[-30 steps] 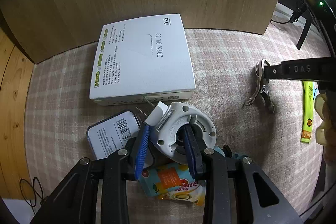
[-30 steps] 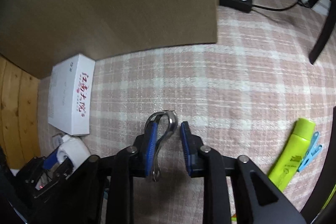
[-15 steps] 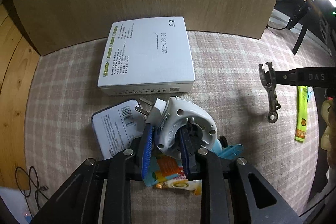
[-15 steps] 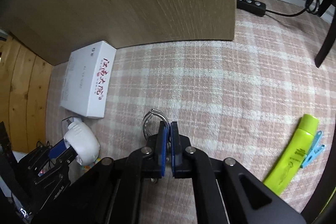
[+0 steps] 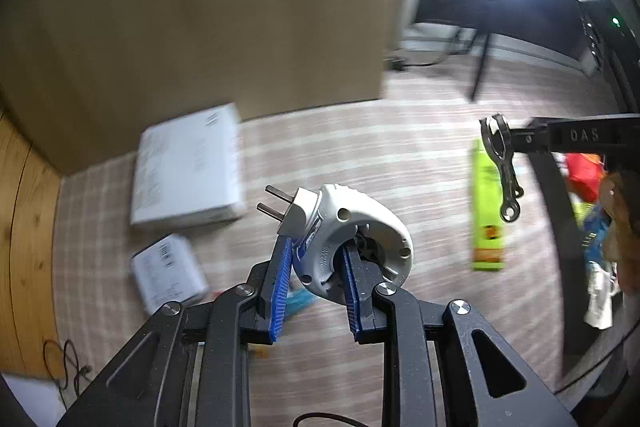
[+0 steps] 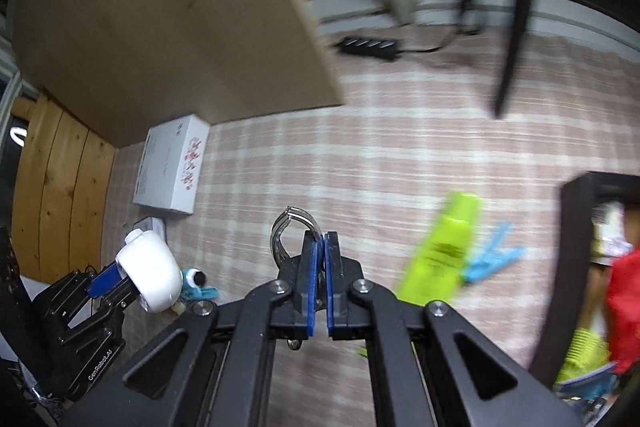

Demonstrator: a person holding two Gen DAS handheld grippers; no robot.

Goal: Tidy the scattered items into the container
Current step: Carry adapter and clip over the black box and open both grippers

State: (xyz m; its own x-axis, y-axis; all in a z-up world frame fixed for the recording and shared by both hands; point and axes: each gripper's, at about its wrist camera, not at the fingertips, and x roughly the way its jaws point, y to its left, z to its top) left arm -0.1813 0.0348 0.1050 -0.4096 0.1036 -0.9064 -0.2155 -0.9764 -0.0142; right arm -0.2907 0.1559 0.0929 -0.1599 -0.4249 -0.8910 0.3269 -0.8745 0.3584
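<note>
A white cord reel with a two-pin plug hangs above the checked cloth, and my left gripper is shut on its rim. In the right wrist view the same reel shows at the lower left. My right gripper is shut on a metal snap clip, whose ring sticks out past the pads. In the left wrist view the clip dangles from that gripper at the right. A black-framed container with colourful items stands at the far right.
On the cloth lie a white box, a small grey labelled pack, a yellow-green tube and a blue clothes peg. A blue toy lies below the reel. A wooden board stands behind, and a power strip lies beyond it.
The right jaws closed on the clip and lifted it. The left gripper raised the reel off the packets. Both grippers have risen and swung right, toward the container.
</note>
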